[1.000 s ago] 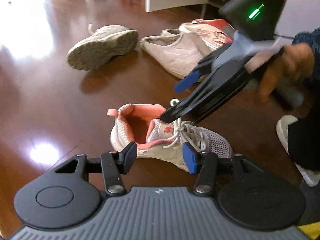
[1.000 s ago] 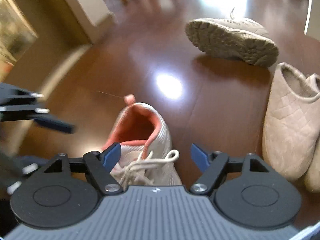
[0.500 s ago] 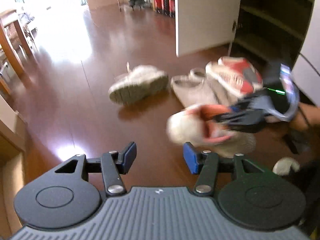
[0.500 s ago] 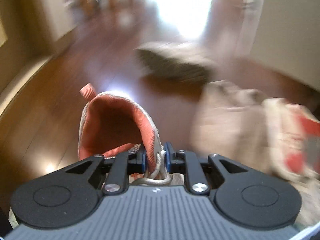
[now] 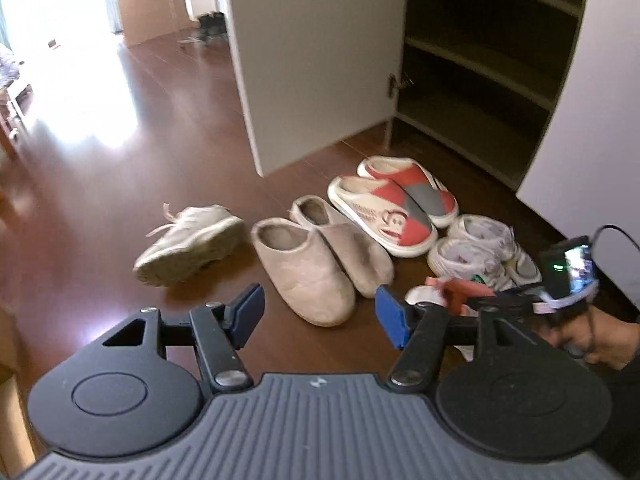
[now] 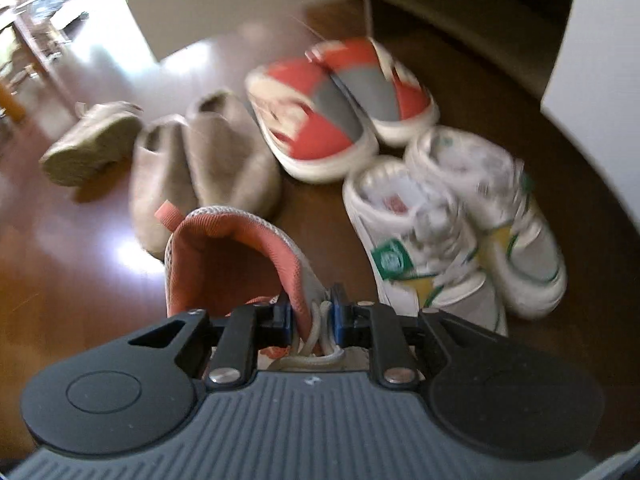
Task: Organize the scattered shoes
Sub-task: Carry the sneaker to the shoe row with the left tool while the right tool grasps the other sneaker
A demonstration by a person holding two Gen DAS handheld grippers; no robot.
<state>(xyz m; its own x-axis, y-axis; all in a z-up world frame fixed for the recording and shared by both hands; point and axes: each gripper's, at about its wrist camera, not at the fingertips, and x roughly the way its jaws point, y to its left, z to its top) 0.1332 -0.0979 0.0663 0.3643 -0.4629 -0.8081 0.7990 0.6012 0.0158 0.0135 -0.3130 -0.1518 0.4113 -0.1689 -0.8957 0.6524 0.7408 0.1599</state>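
Observation:
My right gripper (image 6: 310, 316) is shut on the collar and laces of a white sneaker with a pink lining (image 6: 224, 252), held above the floor near the shoe row. That sneaker's pink heel tab (image 5: 456, 290) shows behind my left gripper's right finger. My left gripper (image 5: 320, 312) is open and empty, above the floor in front of the beige slippers (image 5: 308, 268). A pair of red and grey slippers (image 5: 396, 208), a pair of white sneakers with green and yellow marks (image 6: 452, 224) and a beige sneaker lying on its side (image 5: 188, 240) are on the floor.
An open shoe cabinet (image 5: 480, 64) with dark shelves stands behind the shoes, its white door (image 5: 316, 60) swung out to the left. The person's right hand (image 5: 580, 332) holds the other gripper at the right edge. Bright glare lies on the wooden floor (image 5: 80, 128).
My right gripper closed on the pink-lined sneaker, lifted it and carried it right toward the shoe row. My left gripper pulled back and up, staying open.

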